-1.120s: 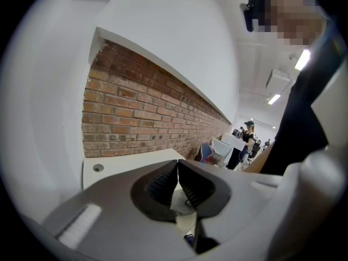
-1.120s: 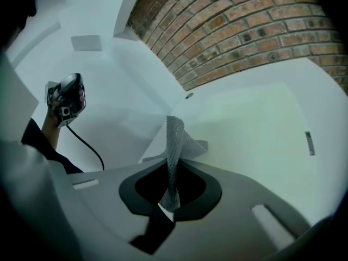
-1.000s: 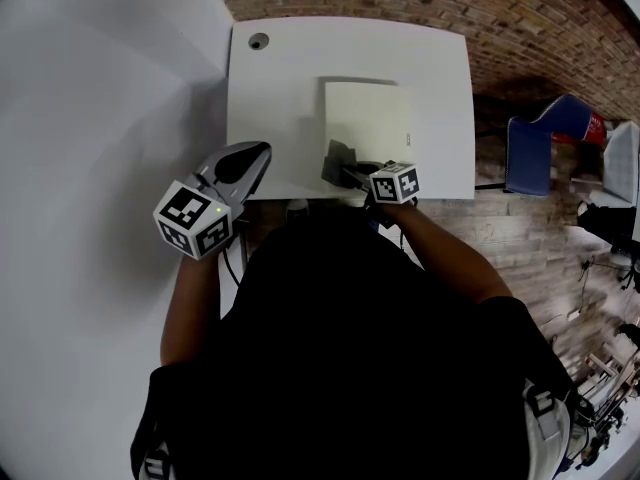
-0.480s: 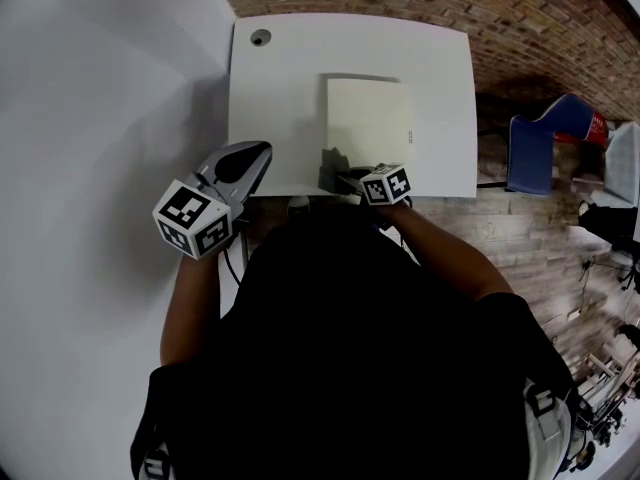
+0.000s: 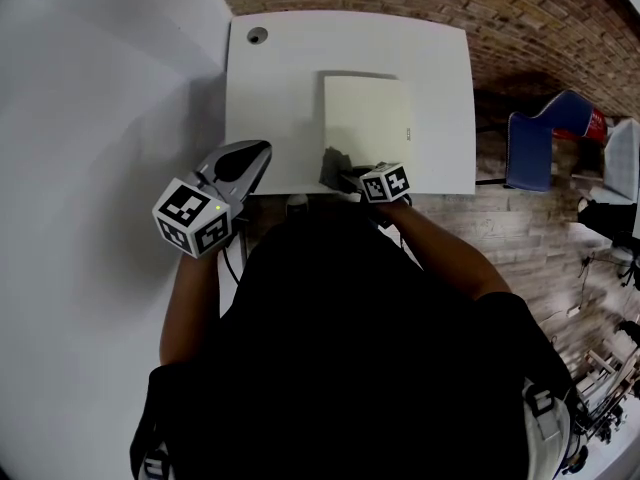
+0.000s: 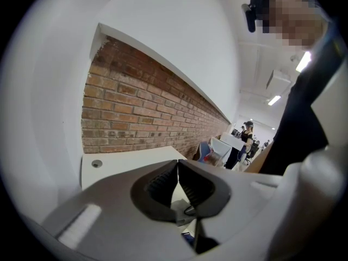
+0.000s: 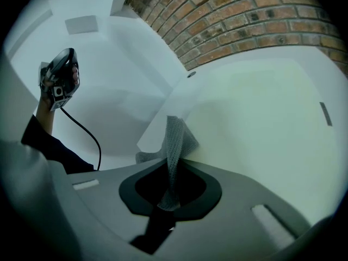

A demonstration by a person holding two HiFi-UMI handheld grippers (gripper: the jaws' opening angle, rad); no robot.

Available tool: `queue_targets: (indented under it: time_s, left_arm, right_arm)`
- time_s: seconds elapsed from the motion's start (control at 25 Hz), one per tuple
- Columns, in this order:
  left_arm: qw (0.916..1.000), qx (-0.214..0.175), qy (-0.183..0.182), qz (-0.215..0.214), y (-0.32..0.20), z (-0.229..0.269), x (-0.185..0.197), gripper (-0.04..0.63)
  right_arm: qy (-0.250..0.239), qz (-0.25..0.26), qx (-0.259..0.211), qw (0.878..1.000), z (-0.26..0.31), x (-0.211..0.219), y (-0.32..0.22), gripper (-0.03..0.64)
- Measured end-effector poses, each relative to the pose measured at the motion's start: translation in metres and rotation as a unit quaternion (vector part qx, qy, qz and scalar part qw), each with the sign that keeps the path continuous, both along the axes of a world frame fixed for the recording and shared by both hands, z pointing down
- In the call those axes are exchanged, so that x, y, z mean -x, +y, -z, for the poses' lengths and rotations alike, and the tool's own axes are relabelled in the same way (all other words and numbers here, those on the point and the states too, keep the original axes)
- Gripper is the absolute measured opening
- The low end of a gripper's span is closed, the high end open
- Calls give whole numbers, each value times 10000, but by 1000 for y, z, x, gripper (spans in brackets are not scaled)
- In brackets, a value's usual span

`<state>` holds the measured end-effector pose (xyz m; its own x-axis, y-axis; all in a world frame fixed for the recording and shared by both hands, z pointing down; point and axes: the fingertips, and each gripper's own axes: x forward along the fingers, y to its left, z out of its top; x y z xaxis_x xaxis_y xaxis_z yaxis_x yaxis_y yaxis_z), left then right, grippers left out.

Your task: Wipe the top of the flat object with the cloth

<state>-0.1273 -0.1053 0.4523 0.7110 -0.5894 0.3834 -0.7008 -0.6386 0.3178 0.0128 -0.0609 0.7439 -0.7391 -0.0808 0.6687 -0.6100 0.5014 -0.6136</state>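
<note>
A pale, flat rectangular object (image 5: 366, 116) lies on the white table (image 5: 270, 108). At its near left corner sits a dark grey cloth (image 5: 337, 164), and my right gripper (image 5: 348, 175) is shut on it. The right gripper view shows the knitted cloth (image 7: 176, 137) standing up from the right gripper (image 7: 173, 170) against the flat object's pale top (image 7: 261, 113). My left gripper (image 5: 256, 152) hangs off the table's left front corner, touching nothing. Its jaws meet tip to tip in the left gripper view, so the left gripper (image 6: 178, 163) is shut and empty.
A round cable hole (image 5: 257, 36) marks the table's far left corner. A white wall (image 5: 100, 88) runs along the left and a brick surface (image 5: 520, 28) lies beyond the table. A blue chair (image 5: 545, 143) stands to the right. A person (image 6: 243, 143) stands far off.
My right gripper with the cloth has slid slightly back toward the table's near edge and a little left. The left gripper has not moved.
</note>
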Motion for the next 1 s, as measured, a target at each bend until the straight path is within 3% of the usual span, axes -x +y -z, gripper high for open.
queue_targets:
  time_s: [1.0]
  left_arm:
    - [9997,35,33,-245,-10,-6,-23,2]
  right_arm:
    - [431,-501,-170,9977,-13,-80,-16,14]
